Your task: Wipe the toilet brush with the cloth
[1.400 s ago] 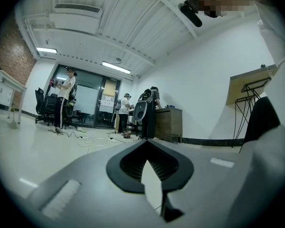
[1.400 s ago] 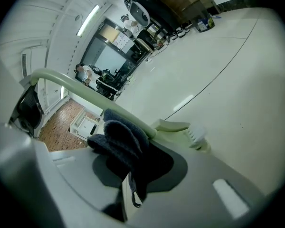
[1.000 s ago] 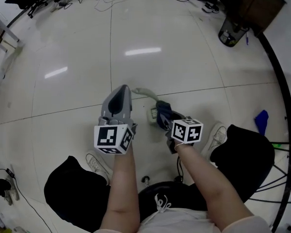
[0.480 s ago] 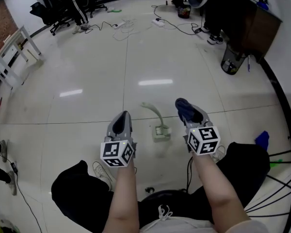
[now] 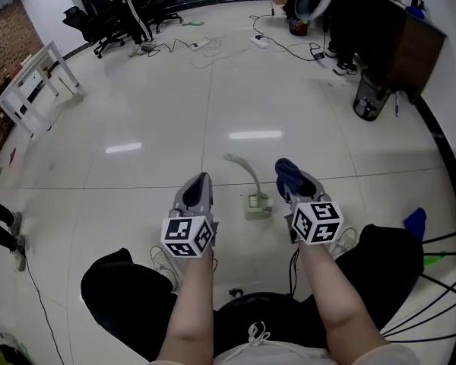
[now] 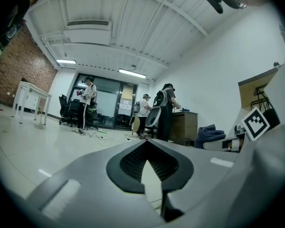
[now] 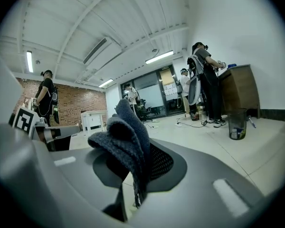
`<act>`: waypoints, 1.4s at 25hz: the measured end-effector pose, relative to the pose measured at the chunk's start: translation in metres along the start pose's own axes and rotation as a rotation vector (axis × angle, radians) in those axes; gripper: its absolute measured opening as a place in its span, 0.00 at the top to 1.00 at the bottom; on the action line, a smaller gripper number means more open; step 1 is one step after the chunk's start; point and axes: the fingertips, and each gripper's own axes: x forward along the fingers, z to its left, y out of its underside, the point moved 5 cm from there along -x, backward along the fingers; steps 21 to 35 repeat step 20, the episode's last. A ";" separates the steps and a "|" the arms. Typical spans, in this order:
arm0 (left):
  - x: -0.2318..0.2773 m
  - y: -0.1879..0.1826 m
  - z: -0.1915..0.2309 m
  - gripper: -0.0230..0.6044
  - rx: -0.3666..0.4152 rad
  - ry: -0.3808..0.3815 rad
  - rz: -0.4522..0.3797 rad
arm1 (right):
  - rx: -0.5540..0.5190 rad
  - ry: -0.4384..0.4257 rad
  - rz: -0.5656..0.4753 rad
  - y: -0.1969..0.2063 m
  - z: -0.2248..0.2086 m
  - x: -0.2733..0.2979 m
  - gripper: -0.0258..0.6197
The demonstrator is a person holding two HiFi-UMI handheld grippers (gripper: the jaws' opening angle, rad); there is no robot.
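Left tool (image 5: 196, 182): jaws closed tip to tip, nothing between them.
Right tool (image 5: 295, 179): jaws clamped on dark blue cloth (image 5: 287, 169), its folds bunched above the tips.
Toilet brush (image 5: 256, 204): lies on floor (image 5: 137, 112) between both tools, at 3 o'clock of the left one, handle curving toward 11 o'clock.

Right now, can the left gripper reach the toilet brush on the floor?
Probably yes. The toilet brush lies on open floor just beside the left gripper, with nothing between them. Its jaws are together, so they would need to open first.
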 end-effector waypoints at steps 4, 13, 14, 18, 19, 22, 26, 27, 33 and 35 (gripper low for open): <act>0.002 0.000 -0.012 0.95 -0.005 0.040 0.003 | -0.007 0.018 0.008 0.001 -0.004 -0.005 0.86; 0.001 -0.002 -0.015 0.95 0.028 0.061 -0.003 | -0.009 0.015 0.004 0.002 -0.002 -0.007 0.86; 0.001 -0.002 -0.015 0.95 0.024 0.060 -0.005 | -0.008 0.017 0.008 0.004 -0.002 -0.008 0.86; 0.002 -0.002 -0.016 0.95 0.022 0.059 -0.009 | -0.007 0.021 0.000 0.001 -0.005 -0.008 0.86; 0.003 -0.002 -0.017 0.95 0.024 0.060 -0.009 | -0.010 0.021 -0.004 -0.002 -0.006 -0.008 0.86; 0.004 -0.002 -0.017 0.95 0.026 0.061 -0.009 | -0.015 0.021 -0.008 -0.004 -0.006 -0.008 0.86; 0.004 -0.002 -0.017 0.95 0.026 0.061 -0.009 | -0.015 0.021 -0.008 -0.004 -0.006 -0.008 0.86; 0.004 -0.002 -0.017 0.95 0.026 0.061 -0.009 | -0.015 0.021 -0.008 -0.004 -0.006 -0.008 0.86; 0.004 -0.002 -0.017 0.95 0.026 0.061 -0.009 | -0.015 0.021 -0.008 -0.004 -0.006 -0.008 0.86; 0.004 -0.002 -0.017 0.95 0.026 0.061 -0.009 | -0.015 0.021 -0.008 -0.004 -0.006 -0.008 0.86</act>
